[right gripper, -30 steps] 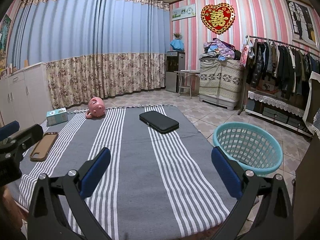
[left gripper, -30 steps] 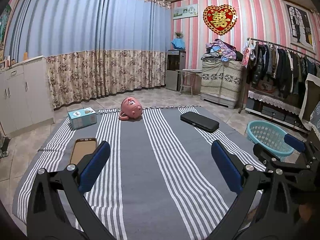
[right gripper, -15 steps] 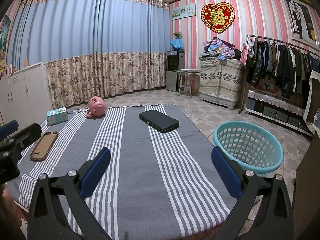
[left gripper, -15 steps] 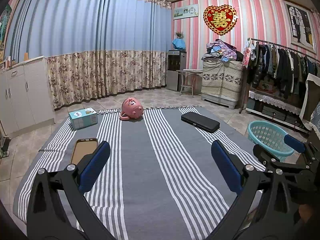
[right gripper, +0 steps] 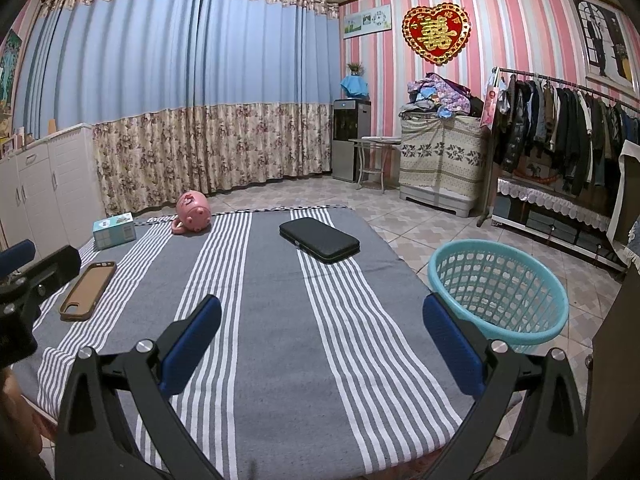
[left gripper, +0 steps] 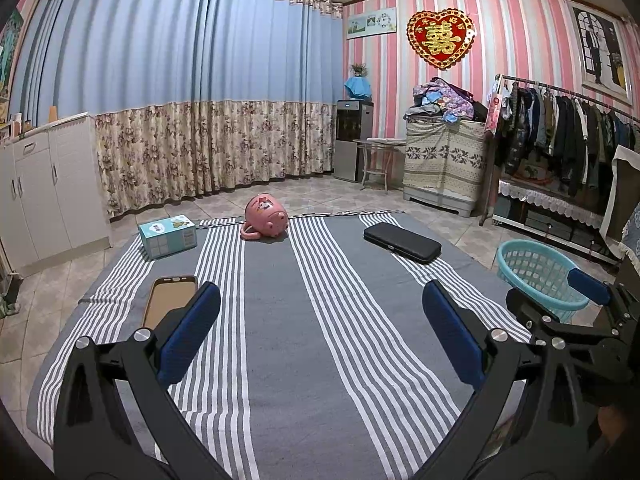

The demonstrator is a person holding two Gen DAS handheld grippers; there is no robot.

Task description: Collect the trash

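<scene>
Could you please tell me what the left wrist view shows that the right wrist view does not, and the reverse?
Only the left wrist view shows the right gripper from the side, in front of the basket. Only the right wrist view shows the basket's whole rim and the left gripper's tip at its left edge. Both share the striped rug, phone case, tissue box, pink toy, black case, and open jaws holding nothing.
</scene>
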